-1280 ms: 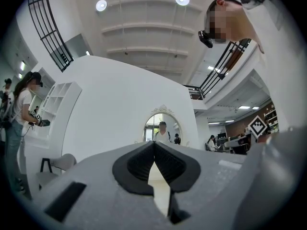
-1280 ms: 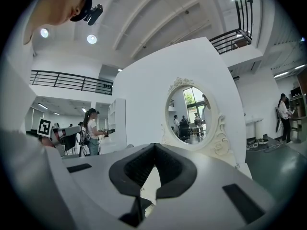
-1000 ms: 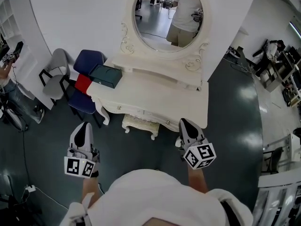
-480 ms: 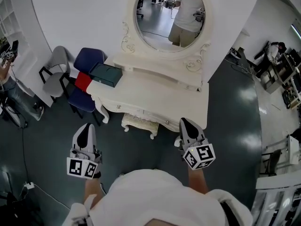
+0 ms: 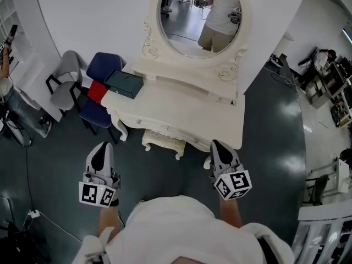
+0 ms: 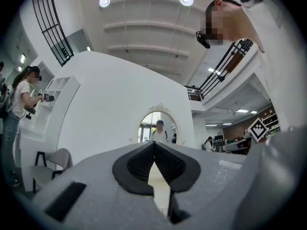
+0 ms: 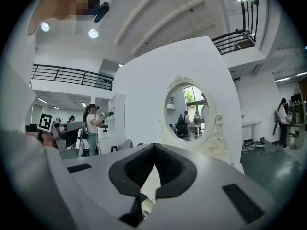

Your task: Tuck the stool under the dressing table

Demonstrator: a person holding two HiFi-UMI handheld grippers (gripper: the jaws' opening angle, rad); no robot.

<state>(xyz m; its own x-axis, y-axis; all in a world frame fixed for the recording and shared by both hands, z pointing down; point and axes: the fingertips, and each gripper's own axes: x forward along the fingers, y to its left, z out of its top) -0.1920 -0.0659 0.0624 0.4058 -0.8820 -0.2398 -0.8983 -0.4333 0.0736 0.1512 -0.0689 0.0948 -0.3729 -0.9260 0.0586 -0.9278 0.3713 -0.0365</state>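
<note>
The cream dressing table (image 5: 181, 110) with its oval mirror (image 5: 201, 12) stands against the white wall. The cream padded stool (image 5: 163, 142) sits mostly beneath the table's front edge, with only its near side and legs showing. My left gripper (image 5: 101, 147) hangs shut and empty over the dark floor, left of the stool and apart from it. My right gripper (image 5: 216, 146) is shut and empty too, just in front of the table's right front corner. In the left gripper view the shut left gripper (image 6: 154, 145) points at the mirror. The right gripper (image 7: 154, 148) looks the same in its own view.
A dark green box (image 5: 124, 84) lies on the table's left end. Two blue chairs (image 5: 104, 67) with a red item (image 5: 98, 94) and a grey chair (image 5: 65, 82) stand left of the table. A person (image 5: 12, 95) is at the far left. Racks and equipment (image 5: 330, 78) fill the right.
</note>
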